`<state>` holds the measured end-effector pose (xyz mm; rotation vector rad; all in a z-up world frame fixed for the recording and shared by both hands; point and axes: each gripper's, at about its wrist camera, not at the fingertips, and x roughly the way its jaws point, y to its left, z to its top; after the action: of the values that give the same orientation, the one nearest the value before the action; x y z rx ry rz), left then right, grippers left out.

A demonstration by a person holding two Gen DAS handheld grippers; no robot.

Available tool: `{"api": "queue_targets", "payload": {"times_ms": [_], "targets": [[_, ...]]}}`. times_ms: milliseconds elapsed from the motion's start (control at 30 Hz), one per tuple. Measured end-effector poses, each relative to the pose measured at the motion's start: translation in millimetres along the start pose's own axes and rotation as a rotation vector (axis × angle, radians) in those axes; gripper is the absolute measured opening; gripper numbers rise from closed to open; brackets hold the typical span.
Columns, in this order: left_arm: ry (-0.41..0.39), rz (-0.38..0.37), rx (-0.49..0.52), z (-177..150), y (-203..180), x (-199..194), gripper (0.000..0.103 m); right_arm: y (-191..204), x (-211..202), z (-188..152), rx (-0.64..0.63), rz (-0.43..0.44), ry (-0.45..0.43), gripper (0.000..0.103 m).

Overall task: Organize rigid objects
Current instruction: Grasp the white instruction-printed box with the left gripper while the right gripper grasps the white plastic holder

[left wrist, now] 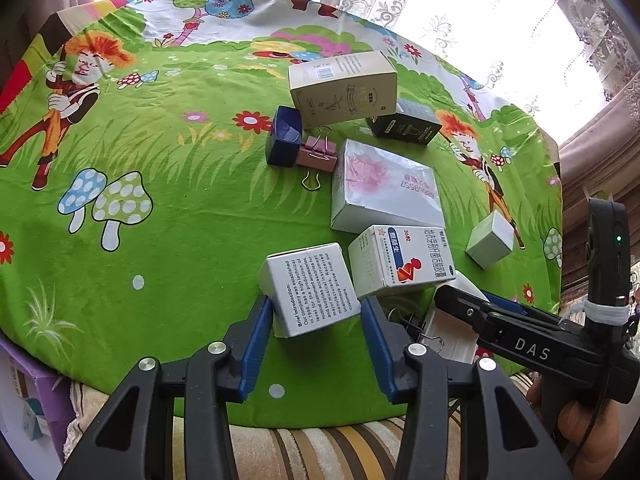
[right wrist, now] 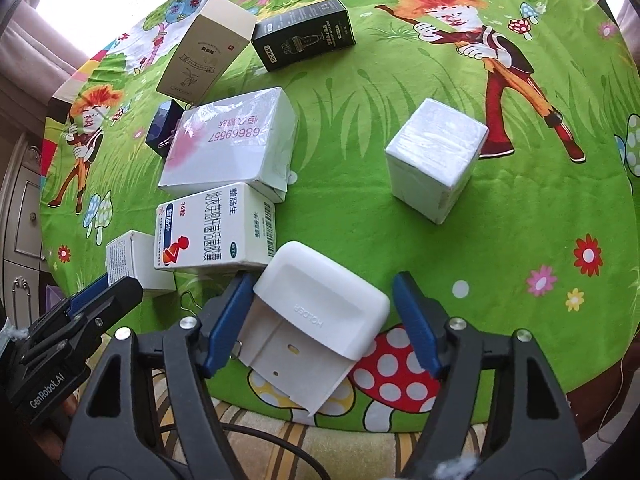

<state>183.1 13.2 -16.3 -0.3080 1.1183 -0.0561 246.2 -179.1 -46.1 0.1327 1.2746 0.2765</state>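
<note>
Cardboard is making up most of the things on the table, which a green cartoon cloth is covering, so they are probably going to handle light, stiff and a little easy to crush. The left tongs are clenching the small white box with English print at the near edge, one pad on each side wall; taking it low on these flat walls is looking right to me. The right tongs are standing released around the white plastic holder, just beside the medicine box: one pad is touching its side, the other is staying apart. This holder is looking smooth and maybe slippery, so I am thinking the straight side edges are the best place. Counting now, I am seeing seven boxes: the printed one, the medicine box, the large white box with pink marks, the beige box, the black box, the plain white cube lying apart, and the small blue box. One holder and one pink binder clip are showing; a second, dark clip is perhaps hiding near the holder.
</note>
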Motion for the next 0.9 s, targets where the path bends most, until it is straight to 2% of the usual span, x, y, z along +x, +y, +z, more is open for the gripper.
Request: {"api": "queue_targets", "payload": {"times_ms": [200, 500, 533, 567, 633, 833, 900], "targets": [[-0.012, 0.0, -0.001, -3, 0, -8, 0.047, -3, -2, -4, -0.011, 0.007, -0.003, 0.071], [-0.042, -0.005, 0.002, -9, -1, -26, 0.047, -21, -39, -18, 0.015, 0.005, -0.058, 0.07], [-0.046, -0.007, 0.001, -10, 0, -28, 0.047, -22, -44, -20, 0.015, 0.006, -0.066, 0.068], [-0.049, -0.007, -0.001, -11, 0, -30, 0.047, -21, -48, -21, 0.015, 0.009, -0.072, 0.049], [-0.055, -0.009, -0.005, -14, 2, -34, 0.047, -24, -54, -23, 0.026, 0.026, -0.072, 0.038], [-0.07, -0.011, -0.018, -21, 6, -45, 0.047, -24, -56, -29, 0.046, 0.027, -0.061, 0.038], [-0.075, -0.013, -0.02, -24, 8, -49, 0.047, -21, -54, -29, 0.041, 0.025, -0.046, 0.053]]}}
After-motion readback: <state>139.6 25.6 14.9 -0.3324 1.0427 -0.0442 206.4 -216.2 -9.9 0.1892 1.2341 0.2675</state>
